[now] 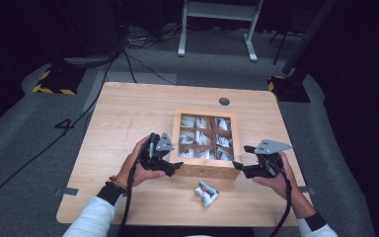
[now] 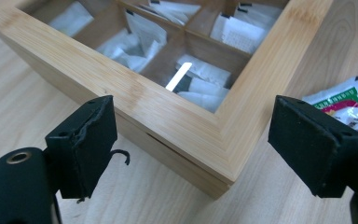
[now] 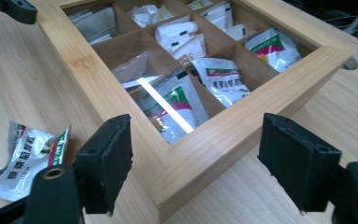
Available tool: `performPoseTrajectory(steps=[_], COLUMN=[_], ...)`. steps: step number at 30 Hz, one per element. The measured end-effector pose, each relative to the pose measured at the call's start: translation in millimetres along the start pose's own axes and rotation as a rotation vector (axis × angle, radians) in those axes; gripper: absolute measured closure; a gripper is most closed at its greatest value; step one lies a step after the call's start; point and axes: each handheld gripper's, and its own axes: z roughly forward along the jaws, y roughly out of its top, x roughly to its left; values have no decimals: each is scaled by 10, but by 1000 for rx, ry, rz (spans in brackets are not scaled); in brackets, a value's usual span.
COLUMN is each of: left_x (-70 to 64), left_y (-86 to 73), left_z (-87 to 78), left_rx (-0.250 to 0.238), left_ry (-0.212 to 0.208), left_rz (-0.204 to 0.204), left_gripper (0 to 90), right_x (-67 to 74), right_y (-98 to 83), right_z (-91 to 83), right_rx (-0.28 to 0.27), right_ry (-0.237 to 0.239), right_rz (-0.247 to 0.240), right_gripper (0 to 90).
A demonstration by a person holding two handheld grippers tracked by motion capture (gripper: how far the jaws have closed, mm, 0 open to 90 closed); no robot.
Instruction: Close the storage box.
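Observation:
A shallow bamboo box (image 1: 205, 170) lies at the middle of the table; its lid has a clear pane, and under it a grid of compartments holds white sachets (image 3: 223, 79). My left gripper (image 1: 177, 167) is open, its pads (image 2: 81, 144) standing either side of the box's near-left corner (image 2: 214, 163) without touching it. My right gripper (image 1: 237, 165) is open too, straddling the near-right corner (image 3: 182, 172) with gaps on both sides. One loose sachet (image 1: 206, 192) with red and green print lies on the table in front of the box, between the two hands.
The wooden table (image 1: 128, 113) has a round cable hole (image 1: 224, 101) behind the box. Its near edge runs just below the loose sachet. A white metal frame (image 1: 217, 29) and cables lie on the carpet beyond the table.

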Motion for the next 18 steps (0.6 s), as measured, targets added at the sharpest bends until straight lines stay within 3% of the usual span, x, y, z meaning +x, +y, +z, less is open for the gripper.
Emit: performPoseTrajectory(steps=[4, 18], left_x=[27, 95], left_y=[6, -162], left_z=[-82, -310], left_rx=[-14, -15], left_ry=[4, 109], left_rz=[5, 31], left_gripper=[161, 169], right_x=[-32, -98], right_y=[20, -26], right_z=[-69, -210], right_rx=[-9, 8], right_ry=[-21, -81], right_rz=[-8, -64], right_gripper=[235, 253])
